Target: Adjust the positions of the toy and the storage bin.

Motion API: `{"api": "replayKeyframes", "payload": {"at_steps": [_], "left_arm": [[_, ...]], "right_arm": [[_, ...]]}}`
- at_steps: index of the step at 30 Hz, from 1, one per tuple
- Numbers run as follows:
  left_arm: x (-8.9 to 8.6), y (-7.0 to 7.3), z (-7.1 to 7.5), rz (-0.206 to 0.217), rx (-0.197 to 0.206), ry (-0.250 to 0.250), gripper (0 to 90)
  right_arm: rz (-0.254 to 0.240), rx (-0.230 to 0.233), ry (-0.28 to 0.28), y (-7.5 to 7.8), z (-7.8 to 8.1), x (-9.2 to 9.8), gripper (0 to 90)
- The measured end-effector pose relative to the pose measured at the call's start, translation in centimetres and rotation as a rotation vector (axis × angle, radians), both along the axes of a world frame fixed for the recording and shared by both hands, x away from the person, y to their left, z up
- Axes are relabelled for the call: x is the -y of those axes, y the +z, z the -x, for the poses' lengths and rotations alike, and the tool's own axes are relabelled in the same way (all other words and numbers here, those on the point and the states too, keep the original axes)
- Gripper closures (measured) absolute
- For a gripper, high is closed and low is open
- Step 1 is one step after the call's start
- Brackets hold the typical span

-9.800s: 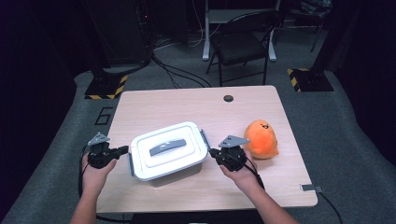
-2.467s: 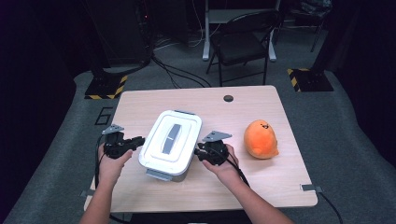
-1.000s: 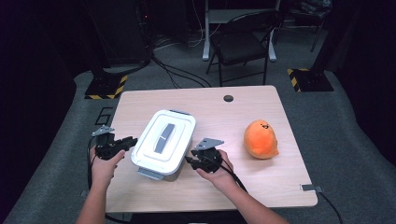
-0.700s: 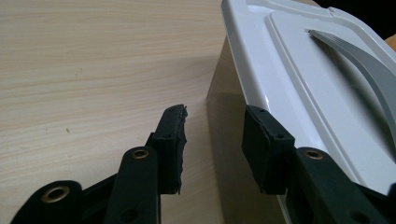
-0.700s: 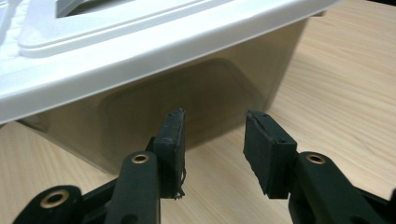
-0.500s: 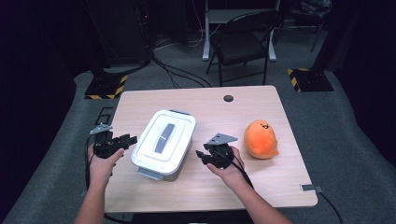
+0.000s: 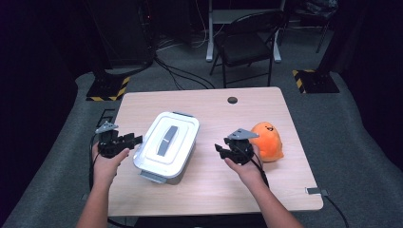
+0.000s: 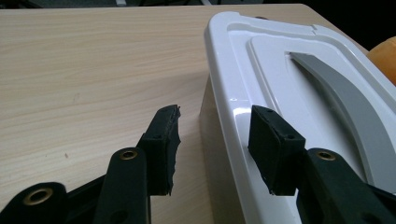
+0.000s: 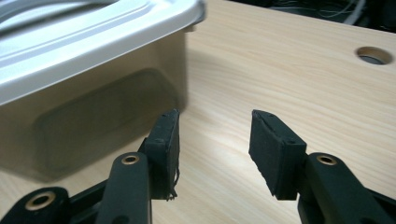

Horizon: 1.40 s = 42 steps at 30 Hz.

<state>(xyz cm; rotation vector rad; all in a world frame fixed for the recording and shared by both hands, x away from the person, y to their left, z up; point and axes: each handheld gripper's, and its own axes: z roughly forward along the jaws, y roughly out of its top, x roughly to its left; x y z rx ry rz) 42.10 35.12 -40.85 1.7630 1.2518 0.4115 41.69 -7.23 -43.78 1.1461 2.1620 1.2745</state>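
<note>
A white lidded container (image 7: pixel 166 145) with a grey handle lies aslant on the wooden table (image 7: pixel 214 190). My left gripper (image 7: pixel 137 139) is at its left rim. In the left gripper view the jaws (image 8: pixel 215 140) have just been opening; the lid's edge (image 8: pixel 233 93) lies between them, and the pads do not press on it. My right gripper (image 7: pixel 218 149) stands apart from the container's right side, close to an orange plush toy (image 7: pixel 267 141). Its jaws (image 9: pixel 215 144) have just been opening too, and only bare table lies between them, with the container wall (image 9: pixel 93 107) off to their left.
A round cable hole (image 7: pixel 232 100) sits near the table's far edge. A grey latch (image 7: pixel 153 176) sticks out at the container's near end. Beyond the table stand a black chair (image 7: pixel 247 45) and floor stands with striped bases (image 7: pixel 105 89).
Both grippers have let go of the container and their jaws have widened. The right gripper has drawn back to the right, toward the plush toy. The left hand has hardly moved.
</note>
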Motion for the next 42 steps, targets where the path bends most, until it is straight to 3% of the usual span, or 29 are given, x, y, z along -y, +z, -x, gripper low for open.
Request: {"api": "replayKeyframes", "payload": {"at_steps": [4,11,22,42], "left_arm": [[0.4,0.3,0.0,0.004,0.0,-0.011,51.4],[1.2,0.7,0.2,-0.013,0.009,-0.026,50.1],[2.1,1.3,0.4,-0.038,0.0,-0.042,53.5],[3.6,2.8,0.2,-0.033,-0.004,-0.05,58.2]], "right_arm": [[-0.031,0.001,-0.063,0.5,-0.2,2.2,52.3],[-0.033,0.004,-0.122,0.7,-0.5,5.4,52.8],[0.043,0.014,-0.159,-0.4,-0.7,6.4,52.7],[0.003,0.021,-0.229,-0.5,-1.1,9.1,53.1]]}}
